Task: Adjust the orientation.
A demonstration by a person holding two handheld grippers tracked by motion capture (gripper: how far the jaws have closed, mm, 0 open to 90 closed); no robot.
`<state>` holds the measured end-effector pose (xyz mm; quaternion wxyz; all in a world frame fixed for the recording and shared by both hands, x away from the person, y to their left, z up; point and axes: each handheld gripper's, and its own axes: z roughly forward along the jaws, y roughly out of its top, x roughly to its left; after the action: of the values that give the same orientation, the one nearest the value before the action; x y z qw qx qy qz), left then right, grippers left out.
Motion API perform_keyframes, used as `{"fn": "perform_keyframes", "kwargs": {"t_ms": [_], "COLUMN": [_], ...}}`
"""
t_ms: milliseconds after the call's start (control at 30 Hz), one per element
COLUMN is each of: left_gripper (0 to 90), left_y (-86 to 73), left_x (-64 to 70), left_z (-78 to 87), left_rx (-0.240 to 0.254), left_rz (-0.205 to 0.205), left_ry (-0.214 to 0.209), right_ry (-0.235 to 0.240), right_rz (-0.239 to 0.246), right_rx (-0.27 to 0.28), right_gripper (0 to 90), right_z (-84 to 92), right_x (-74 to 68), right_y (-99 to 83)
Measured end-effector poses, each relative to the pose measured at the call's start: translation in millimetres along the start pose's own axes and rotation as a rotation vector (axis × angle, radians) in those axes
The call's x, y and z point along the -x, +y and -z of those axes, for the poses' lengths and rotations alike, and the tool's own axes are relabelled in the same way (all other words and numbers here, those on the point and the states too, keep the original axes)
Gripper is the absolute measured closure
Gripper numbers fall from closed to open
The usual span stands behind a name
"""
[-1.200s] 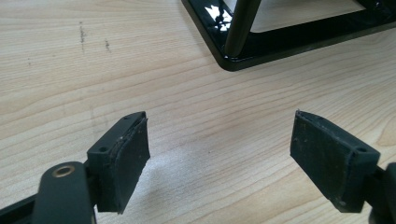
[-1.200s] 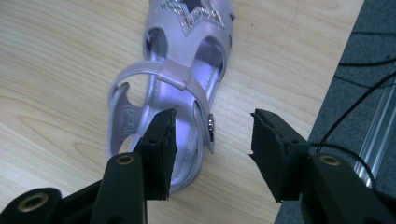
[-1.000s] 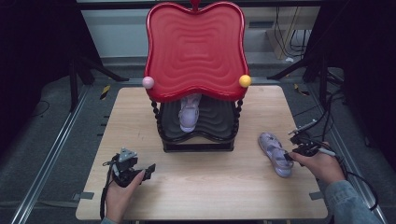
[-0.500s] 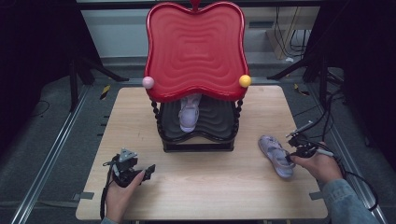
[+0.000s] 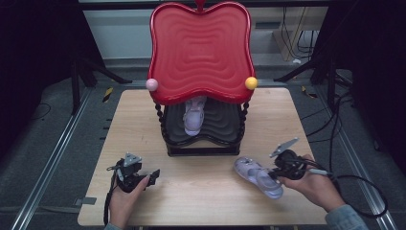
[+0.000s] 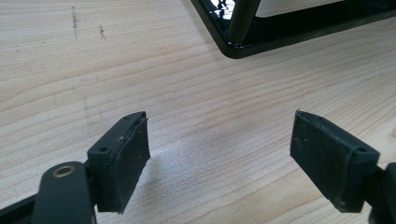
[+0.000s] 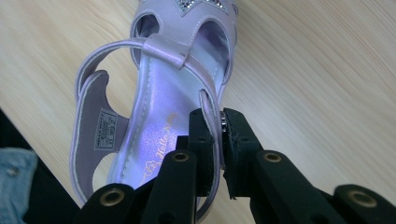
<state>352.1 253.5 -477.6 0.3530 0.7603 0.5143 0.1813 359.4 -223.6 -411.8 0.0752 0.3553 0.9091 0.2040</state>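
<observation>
Pinching sandal [image 7: 159, 107] strap: right tongs [image 7: 219, 126] | left tongs [image 6: 219, 158] wide, empty

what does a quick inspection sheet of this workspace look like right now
surface: pale wooden table, faint scuff marks.
job's things: lilac sandal on the table; second sandal on the lower shelf of the red-topped rack.
clutter: nothing seen.
grippers: right tongs shut on the lilac sandal's side strap, having just closed; left tongs open over bare wood.
cables: black cable trails from the right tongs off the table edge.
surroundings: grey floor with a metal rail, dark stands, more cables at back.
</observation>
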Motion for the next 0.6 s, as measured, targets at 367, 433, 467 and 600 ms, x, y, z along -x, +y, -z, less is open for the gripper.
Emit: {"fn": "perform_keyframes", "kwargs": {"t_ms": [367,433,467,600], "left_gripper": [19.1,19.1,19.1,19.1], "left_y": [-0.4,-0.6,-0.6,-0.5], "left_x": [-3.6,-3.1,-2.8,-2.6], "left_z": [0.7,0.5,0.5,0.4], "left_rx": [0.005,0.002,0.000,0.000], "left_rz": [0.007,0.007,0.006,0.003], "left_ry": [0.001,0.002,0.001,0.001], "right_ry": [0.093,0.100,0.098,0.090], "right_rz": [0.139,0.150,0.161,0.207], "right_rx": [0.038,0.025,0.015,-0.015], "right_gripper": [82.9,82.9,82.9,82.3], "right_z": [-42.5,-49.0,-52.1,-61.1], "right_x": [-27.4,-27.1,-26.2,-19.0], "right_y": [55.3,57.6,57.9,55.3]}}
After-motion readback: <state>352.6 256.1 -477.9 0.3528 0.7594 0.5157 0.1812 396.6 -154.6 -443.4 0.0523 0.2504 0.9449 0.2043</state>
